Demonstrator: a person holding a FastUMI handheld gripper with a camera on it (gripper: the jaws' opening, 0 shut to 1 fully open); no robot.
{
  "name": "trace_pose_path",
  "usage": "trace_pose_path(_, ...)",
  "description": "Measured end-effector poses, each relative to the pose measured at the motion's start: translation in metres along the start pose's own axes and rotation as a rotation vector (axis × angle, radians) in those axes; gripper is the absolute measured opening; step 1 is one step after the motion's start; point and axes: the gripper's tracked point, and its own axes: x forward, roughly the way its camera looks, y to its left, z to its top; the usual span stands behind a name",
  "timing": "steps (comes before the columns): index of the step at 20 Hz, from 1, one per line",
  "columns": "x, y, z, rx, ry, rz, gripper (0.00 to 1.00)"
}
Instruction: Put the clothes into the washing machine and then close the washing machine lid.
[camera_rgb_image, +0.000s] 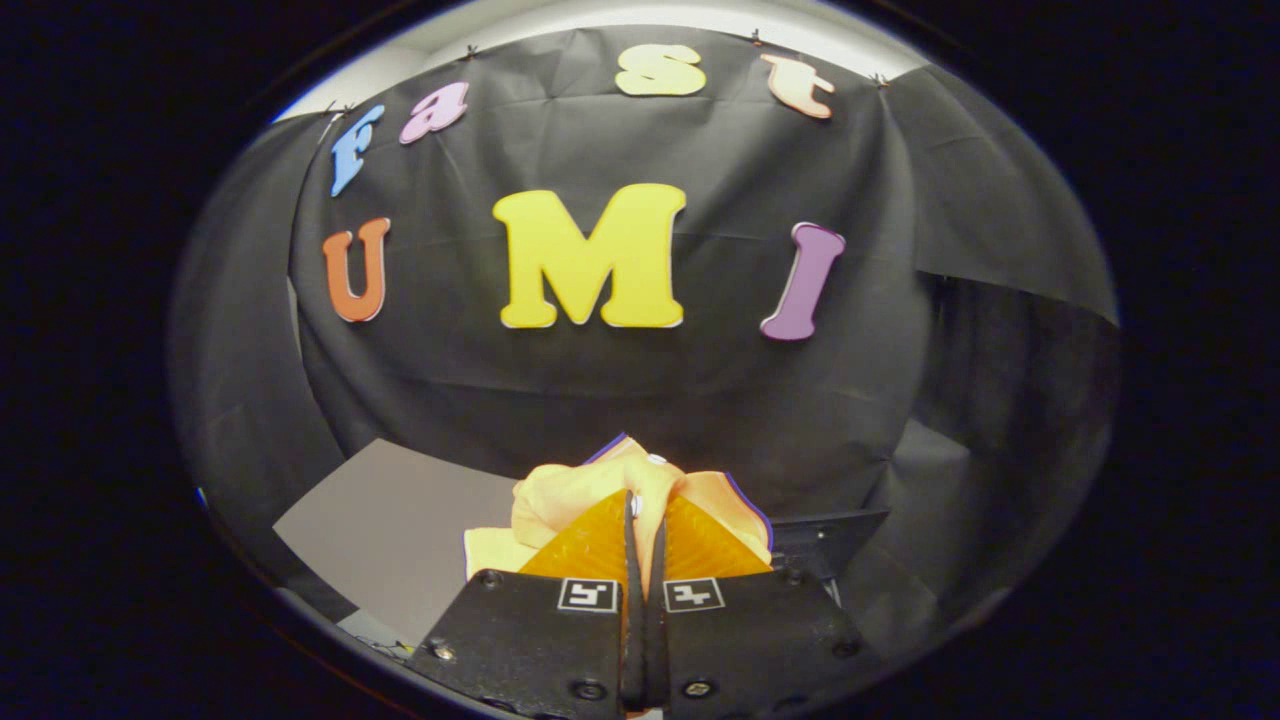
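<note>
Pinching a bunched yellow-orange cloth (590, 490) between the fingers (590, 550) of the gripper (645, 535), pressed nearly together with only a thin fold caught in the slit. Bulging up at 12 o'clock just past the fingertips, spilling toward 10 o'clock over the left finger and toward 2 o'clock over the right, showing a dark blue edge along the top. Lying at 9 o'clock of the cloth, a grey board (400, 520); sitting at 3 o'clock, a dark flat panel (830, 535), and hanging beyond, the booth's black wall (620, 400).

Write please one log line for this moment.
gripper: shut on cloth | cloth: yellow, bunched between fingers, lifted | behind: grey board | washing machine: not confirmed
</note>
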Motion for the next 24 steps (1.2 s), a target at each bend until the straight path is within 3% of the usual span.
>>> trace_pose_path(6,-0.006,-0.069,-0.007,0.035,-0.011,-0.046,0.04)
trace_pose_path(13,-0.003,-0.124,-0.021,0.086,-0.013,-0.041,0.04)
trace_pose_path(19,0.018,-0.148,-0.062,0.127,0.04,-0.028,0.04)
trace_pose_path(24,0.048,-0.14,-0.106,0.144,0.112,-0.015,0.04)
